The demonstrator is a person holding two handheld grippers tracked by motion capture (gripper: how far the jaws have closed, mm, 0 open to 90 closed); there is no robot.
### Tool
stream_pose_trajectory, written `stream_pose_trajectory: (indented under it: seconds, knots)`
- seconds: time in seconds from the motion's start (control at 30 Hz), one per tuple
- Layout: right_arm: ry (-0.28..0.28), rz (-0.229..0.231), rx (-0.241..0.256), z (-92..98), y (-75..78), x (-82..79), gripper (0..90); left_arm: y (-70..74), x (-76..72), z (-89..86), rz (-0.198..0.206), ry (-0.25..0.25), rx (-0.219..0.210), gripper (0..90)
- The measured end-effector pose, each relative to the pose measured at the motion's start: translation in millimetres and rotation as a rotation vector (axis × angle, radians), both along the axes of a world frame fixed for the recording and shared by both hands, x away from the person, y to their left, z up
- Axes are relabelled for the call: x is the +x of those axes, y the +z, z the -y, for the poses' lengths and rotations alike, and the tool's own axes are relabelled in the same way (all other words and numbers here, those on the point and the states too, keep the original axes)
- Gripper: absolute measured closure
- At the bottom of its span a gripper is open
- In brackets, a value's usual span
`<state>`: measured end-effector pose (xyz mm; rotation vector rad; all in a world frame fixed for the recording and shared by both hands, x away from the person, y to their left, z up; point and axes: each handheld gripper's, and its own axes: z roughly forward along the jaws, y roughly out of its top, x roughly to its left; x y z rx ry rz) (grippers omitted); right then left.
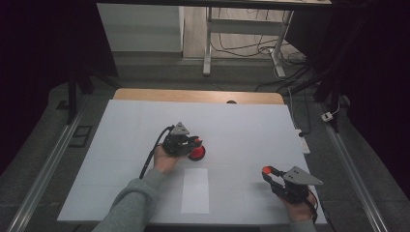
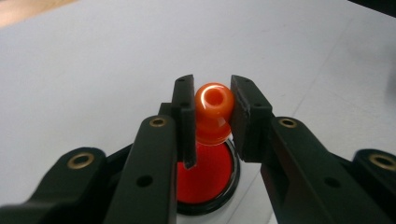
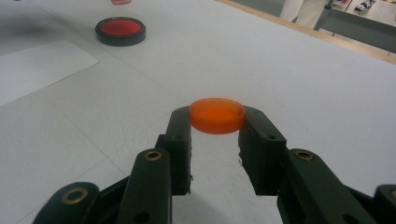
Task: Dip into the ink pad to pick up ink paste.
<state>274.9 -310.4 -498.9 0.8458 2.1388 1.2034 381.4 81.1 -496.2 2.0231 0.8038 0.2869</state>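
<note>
We see an orange knob [image 2: 214, 112] gripped between the jaws of the left gripper [image 2: 212, 119], right above a red disc in a black ring [image 2: 205, 184] that lies on the white table [image 1: 251, 130] near its middle. Our right gripper [image 3: 217, 121] holds a flat orange cap [image 3: 217, 115] by its edges, just above the table toward the near right corner, well apart from the ring. A white sheet [image 1: 196, 191] lies between the two hands.
</note>
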Motion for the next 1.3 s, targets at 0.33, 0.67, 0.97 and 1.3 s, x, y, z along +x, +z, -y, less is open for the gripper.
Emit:
stream_pose_trajectory:
  seconds: [0.33, 0.67, 0.97, 1.3]
  knots:
    - [0.005, 0.002, 0.002, -0.3, 0.4, -0.6, 64.5, 5.7, -4.3, -3.0, -0.005, -0.013, -0.003, 72.4]
    - [0.004, 0.001, -0.001, -1.0, 0.0, -0.3, 64.5, 15.8, -11.0, -17.7, 0.005, -0.023, -0.019, 72.4]
    - [0.003, -0.001, -0.003, -1.3, -0.3, 0.1, 64.5, 24.5, -20.2, -25.1, 0.013, -0.051, -0.032, 72.3]
    - [0.001, 0.002, -0.001, -0.6, 0.1, 0.1, 64.5, 29.0, -29.9, -26.5, 0.017, -0.08, -0.035, 72.4]
